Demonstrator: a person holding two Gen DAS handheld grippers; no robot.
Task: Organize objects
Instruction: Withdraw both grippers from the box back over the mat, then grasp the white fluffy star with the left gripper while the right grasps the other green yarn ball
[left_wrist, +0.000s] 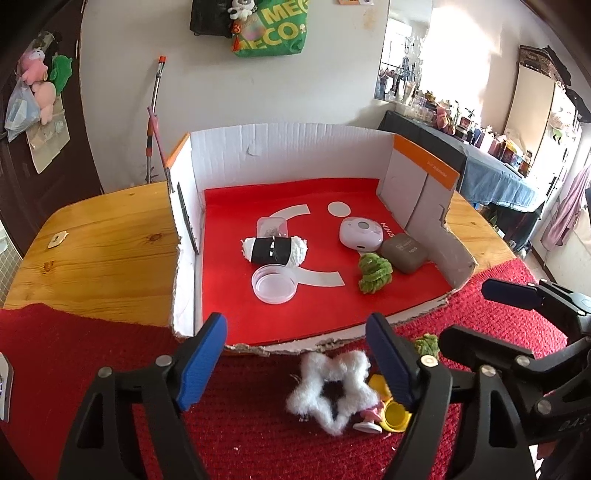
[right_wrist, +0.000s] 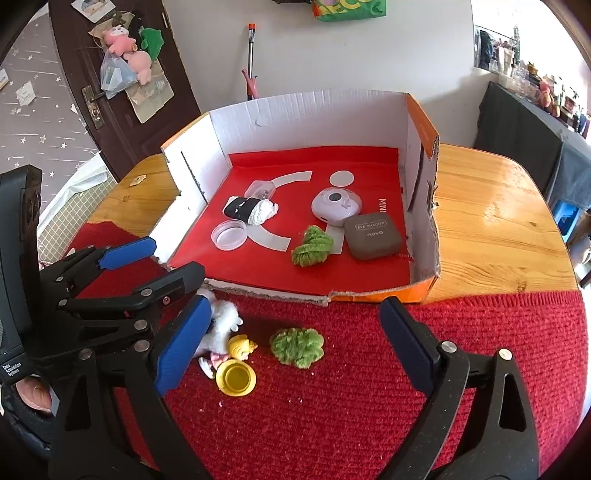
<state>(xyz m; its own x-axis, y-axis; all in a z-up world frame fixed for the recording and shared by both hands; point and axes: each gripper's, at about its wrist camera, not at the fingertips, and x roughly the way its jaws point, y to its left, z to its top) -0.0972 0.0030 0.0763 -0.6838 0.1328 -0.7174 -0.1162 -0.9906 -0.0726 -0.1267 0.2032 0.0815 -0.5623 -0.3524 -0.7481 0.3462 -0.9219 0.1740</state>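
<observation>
Both hand-held grippers are held open above a red mat (right_wrist: 369, 369) on the wooden tabletop (right_wrist: 498, 206), with nothing between their fingers: the left hand-held gripper (left_wrist: 297, 363) over a white fluffy star (left_wrist: 330, 387), the right hand-held gripper (right_wrist: 295, 343) near a green fluffy piece (right_wrist: 297, 347). A small doll (right_wrist: 236, 350) and a yellow cup (right_wrist: 236, 380) are seen beside the star. Inside the open cardboard box (right_wrist: 295, 110) behind them lie a black-and-white roll (right_wrist: 251, 210), a clear round lid (right_wrist: 229, 234), a second green piece (right_wrist: 312, 245), a white round device (right_wrist: 334, 206) and a brown eye-shadow case (right_wrist: 373, 236).
</observation>
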